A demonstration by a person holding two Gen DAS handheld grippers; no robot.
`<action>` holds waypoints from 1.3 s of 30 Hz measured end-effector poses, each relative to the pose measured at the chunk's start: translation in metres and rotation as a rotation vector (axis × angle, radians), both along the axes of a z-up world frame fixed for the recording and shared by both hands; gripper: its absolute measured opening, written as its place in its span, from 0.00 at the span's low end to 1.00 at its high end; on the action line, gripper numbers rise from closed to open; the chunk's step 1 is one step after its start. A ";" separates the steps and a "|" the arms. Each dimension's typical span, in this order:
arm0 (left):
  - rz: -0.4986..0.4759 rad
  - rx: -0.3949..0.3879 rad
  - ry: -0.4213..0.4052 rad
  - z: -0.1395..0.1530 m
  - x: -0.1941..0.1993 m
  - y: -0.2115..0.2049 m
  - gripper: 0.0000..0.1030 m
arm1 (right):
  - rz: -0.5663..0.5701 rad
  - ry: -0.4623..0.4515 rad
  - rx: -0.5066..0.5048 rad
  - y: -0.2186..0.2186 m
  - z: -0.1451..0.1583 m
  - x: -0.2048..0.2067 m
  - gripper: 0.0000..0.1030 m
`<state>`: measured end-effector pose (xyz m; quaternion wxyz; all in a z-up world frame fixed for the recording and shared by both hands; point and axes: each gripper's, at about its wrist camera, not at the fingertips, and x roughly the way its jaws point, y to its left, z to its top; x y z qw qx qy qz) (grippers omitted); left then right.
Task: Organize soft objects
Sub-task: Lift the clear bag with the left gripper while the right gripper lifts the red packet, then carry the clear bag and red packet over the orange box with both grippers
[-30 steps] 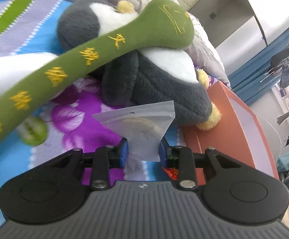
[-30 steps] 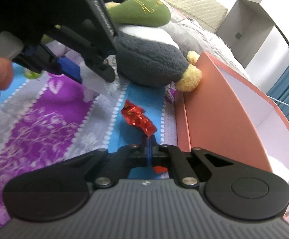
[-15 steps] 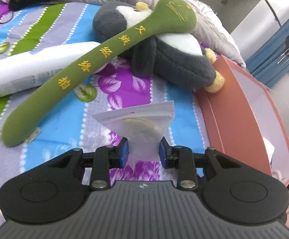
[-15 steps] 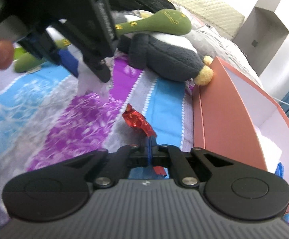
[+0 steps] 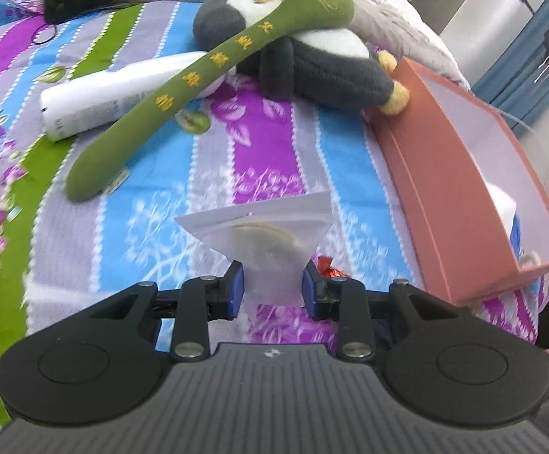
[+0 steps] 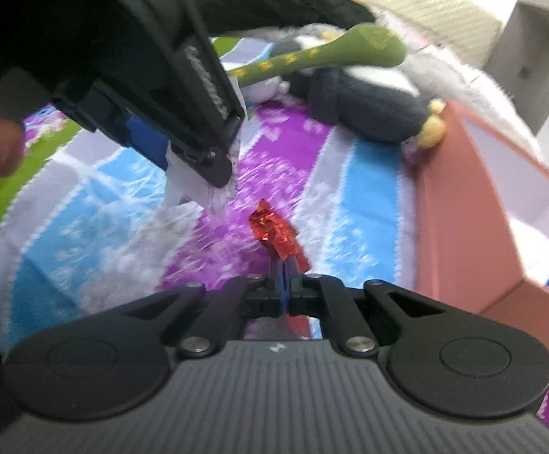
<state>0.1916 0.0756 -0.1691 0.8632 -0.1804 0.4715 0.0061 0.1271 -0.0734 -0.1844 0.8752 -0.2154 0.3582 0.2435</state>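
Both hand-held grippers had drawn back and up from the plush pile over the last second, so the striped floral bedspread [image 5: 274, 159] showed far more widely than before. The left hand-held gripper [image 5: 273, 289] was clamped at a narrow width on a small frosted plastic zip pouch with a pale round pad inside [image 5: 270, 238], carried above the bedspread. The right hand-held gripper [image 6: 285, 287] was pinched fully together on a crinkled red foil wrapper [image 6: 274, 230], likewise off the bed. The open salmon-pink cardboard box with a white lining [image 5: 463, 174] lay to the right of both held things, its long axis running away from the cameras, with the right hand-held gripper judged the nearer to it. Beyond the box's far end lay the grey-and-white plush penguin with yellow feet [image 5: 312, 64], one foot touching the box corner, and the long green plush stick with yellow embroidered characters [image 5: 206, 75] rested across it, over a white cylindrical tube [image 5: 96, 106]. Sorting looked partly done, the plush things untouched.
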 end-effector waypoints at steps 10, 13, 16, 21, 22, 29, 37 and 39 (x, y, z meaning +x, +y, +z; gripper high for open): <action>0.024 0.053 0.023 0.007 -0.040 0.006 0.35 | 0.026 0.160 0.200 -0.018 0.009 0.002 0.62; 0.041 0.038 0.038 0.003 -0.044 0.011 0.35 | 0.030 0.140 0.170 -0.014 0.006 0.010 0.72; 0.042 0.034 0.062 -0.004 -0.041 0.015 0.35 | 0.077 0.167 0.133 -0.009 -0.002 0.023 0.72; 0.047 0.022 0.109 -0.021 -0.024 0.024 0.35 | 0.071 0.255 0.101 0.000 -0.024 0.055 0.71; 0.044 0.016 0.120 -0.024 -0.018 0.026 0.35 | 0.073 0.274 0.097 0.002 -0.027 0.060 0.66; 0.026 -0.011 0.241 -0.030 0.025 0.035 0.35 | 0.057 0.426 0.053 0.007 -0.015 0.085 0.53; 0.004 0.022 0.280 -0.006 0.048 0.031 0.35 | -0.055 0.419 0.101 -0.008 -0.005 0.109 0.53; -0.005 0.021 0.249 -0.006 0.048 0.027 0.35 | -0.070 0.399 0.136 -0.012 -0.005 0.108 0.53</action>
